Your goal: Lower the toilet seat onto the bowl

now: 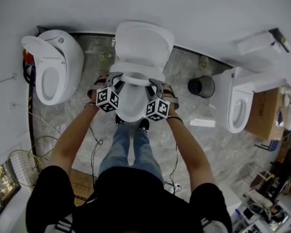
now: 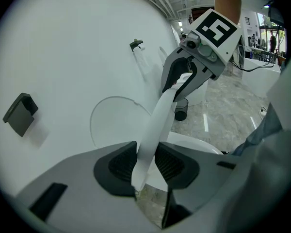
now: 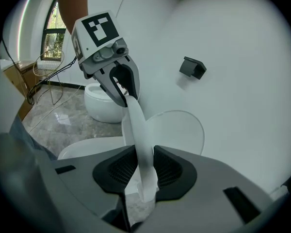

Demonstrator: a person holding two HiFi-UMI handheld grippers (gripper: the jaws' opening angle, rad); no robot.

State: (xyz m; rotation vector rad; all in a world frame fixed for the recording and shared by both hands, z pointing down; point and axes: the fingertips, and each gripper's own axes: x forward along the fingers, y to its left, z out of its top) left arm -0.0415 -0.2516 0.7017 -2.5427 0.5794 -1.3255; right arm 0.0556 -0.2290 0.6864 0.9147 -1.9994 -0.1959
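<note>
Jaws of your left gripper [image 2: 145,165] and right gripper [image 3: 144,171] each pinch one side of the toilet seat [image 2: 154,127], spanning between them; the bowl [image 1: 130,106] lies below, toward you.

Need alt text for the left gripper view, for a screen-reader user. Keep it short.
The left gripper is shut on the thin white edge of the toilet seat, which slants up across the frame to the right gripper, clamped on the same seat. Behind are the white raised lid, a plain wall and a dark bin on the marble floor.
</note>
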